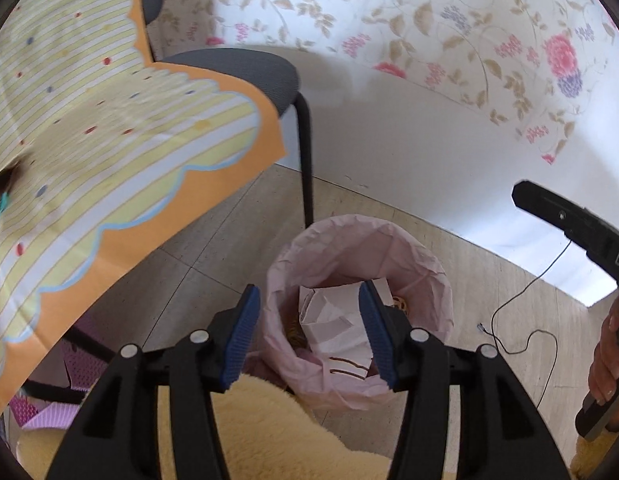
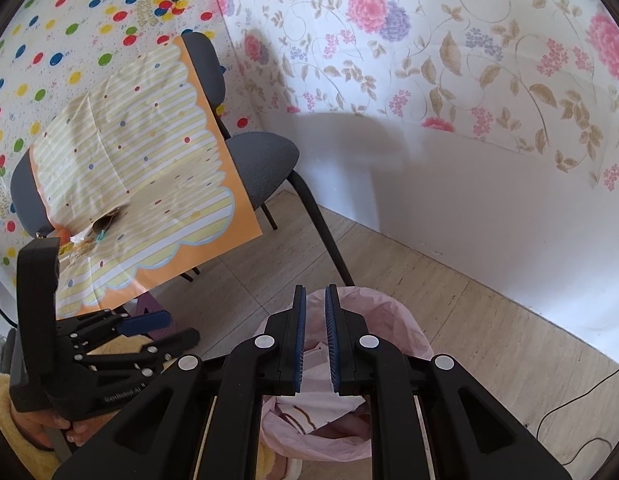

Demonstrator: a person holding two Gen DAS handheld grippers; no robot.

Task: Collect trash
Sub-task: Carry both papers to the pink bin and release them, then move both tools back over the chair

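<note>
While the left claw hangs over the bin with its blue pads spread wide and nothing between them, a crumpled white paper lies inside the pink bag that lines the bin. The right claw sits above the same bin, its jaws narrow with a slim gap and nothing gripped. A yellow fleece sleeve shows beneath the left claw. Beyond the bin on the pale tiled floor stands a grey chair, and a striped yellow cloth with an orange border covers the worktop beside it. A thin black cable trails across the floor near the wall with floral paper.
</note>
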